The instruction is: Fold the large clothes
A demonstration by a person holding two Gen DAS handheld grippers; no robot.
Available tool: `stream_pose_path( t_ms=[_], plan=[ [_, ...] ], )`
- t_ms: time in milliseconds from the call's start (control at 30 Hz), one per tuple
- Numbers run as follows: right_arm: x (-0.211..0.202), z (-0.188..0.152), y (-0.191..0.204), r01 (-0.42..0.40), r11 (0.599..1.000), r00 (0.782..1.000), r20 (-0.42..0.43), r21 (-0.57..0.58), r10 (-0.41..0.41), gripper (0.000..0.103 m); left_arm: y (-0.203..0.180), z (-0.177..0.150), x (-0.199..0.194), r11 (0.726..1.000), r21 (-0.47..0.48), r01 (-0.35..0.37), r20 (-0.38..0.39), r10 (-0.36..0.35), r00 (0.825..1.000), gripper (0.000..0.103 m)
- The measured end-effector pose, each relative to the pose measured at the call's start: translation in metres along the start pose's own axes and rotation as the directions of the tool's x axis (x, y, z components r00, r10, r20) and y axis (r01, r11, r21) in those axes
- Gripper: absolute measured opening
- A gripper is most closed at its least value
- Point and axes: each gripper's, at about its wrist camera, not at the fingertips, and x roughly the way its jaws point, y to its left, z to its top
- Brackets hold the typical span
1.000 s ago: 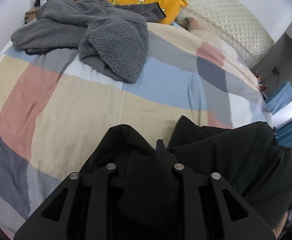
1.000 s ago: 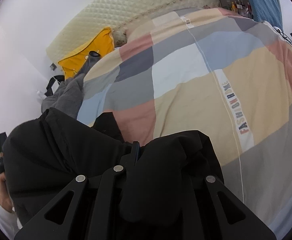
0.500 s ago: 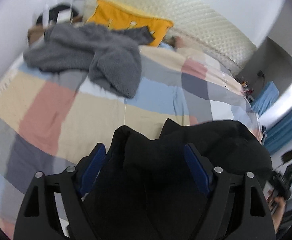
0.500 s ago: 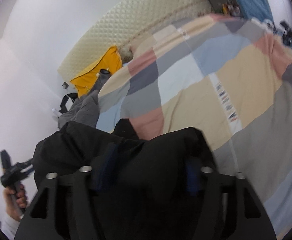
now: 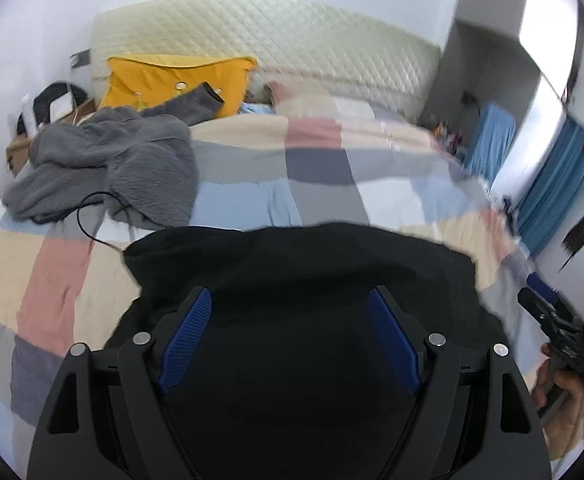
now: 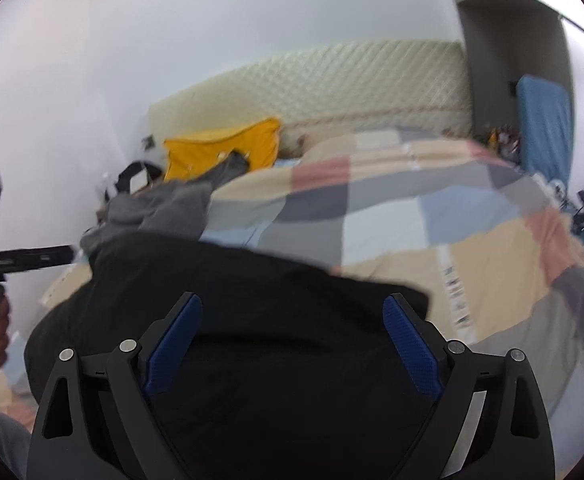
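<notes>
The black garment (image 5: 303, 280) lies on the patchwork duvet (image 5: 252, 184) at the near end of the bed, spread in a broad, fairly flat slab just below both cameras. Beyond the garment, toward the quilted headboard (image 5: 292, 36), a grey fleece garment (image 5: 124, 164) sits in a loose heap, with a yellow pillow (image 5: 164, 80) behind it.

The left gripper (image 5: 292, 336) hangs over the black garment with its blue pads spread wide and nothing between them. The right gripper (image 6: 292, 344) stands the same way: jaws apart, cloth underneath but not pinched. Each wrist view catches the other handheld unit at the garment's side.

Judged from this, a fold of the black garment looks just laid down and let go, so the step in hand is the release between folds. The far edge of the garment forms a fairly straight line across the duvet, which suggests the fold sits reasonably square.

The next move calls for a fresh grasp: each gripper needs to come down on an edge or corner of the black garment, close on all layers together, and carry that side over without dragging the lower layers out of line.
</notes>
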Motion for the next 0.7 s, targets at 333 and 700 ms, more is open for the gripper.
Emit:
stream_pose_path(
  t_ms=[333, 700],
  plan=[
    [0.057, -0.003, 0.005, 0.053, 0.996, 0.997, -0.056, -0.067, -0.057, 0.092, -0.030, -0.005, 0.078, 0.984, 0.108, -0.142, 0.011, 0.141, 0.990, 0.081],
    [0.115, -0.003, -0.020, 0.021, 1.000, 0.991, -0.134, -0.013, -0.022, 0.100, -0.019, 0.006, 0.120, 0.985, 0.066, -0.160, -0.033, 0.162, 0.986, 0.081]
  ],
)
